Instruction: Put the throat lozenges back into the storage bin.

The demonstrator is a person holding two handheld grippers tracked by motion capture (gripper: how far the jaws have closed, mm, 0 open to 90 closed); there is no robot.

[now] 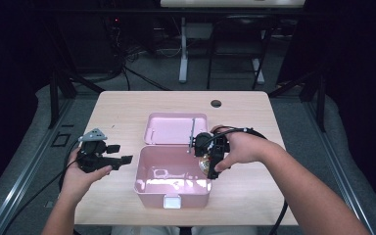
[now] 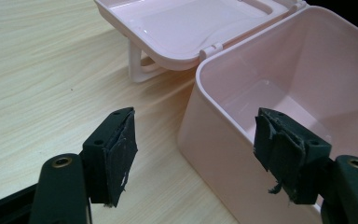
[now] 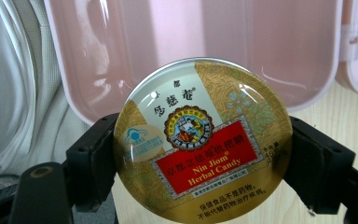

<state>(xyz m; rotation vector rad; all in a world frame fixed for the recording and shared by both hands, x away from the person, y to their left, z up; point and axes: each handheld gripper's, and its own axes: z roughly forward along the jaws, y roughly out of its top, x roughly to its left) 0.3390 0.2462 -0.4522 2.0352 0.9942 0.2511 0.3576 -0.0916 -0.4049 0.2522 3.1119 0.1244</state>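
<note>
Pale wood grain covers the table (image 1: 127, 105) where I work, with a dark floor and desk legs beyond its far edge. At the middle of the table sits a pink box (image 1: 172, 188), its lid (image 1: 176, 128) swung fully back and lying flat behind it, inside face up.

My right tongs (image 1: 209, 165) hold a round candy tin (image 3: 201, 142), gold with a red label. The two jaws press on opposite edges of the tin, closed as far as its width allows. In the right gripper view the tin faces the camera flat on, and past it lies the open hollow of the box. From above, the tin hangs at the right rim of the box, just over the inner right side, and I judge it is not yet resting on the bottom.

So the relation that matters: the box opening lies directly ahead of and below the tin, and the right hand is the one already on it.

My left tongs (image 2: 193, 149) are empty, jaws spread wide. They hover over bare table just left of the box, pointing at its left wall (image 2: 214, 154), near it but apart.
</note>
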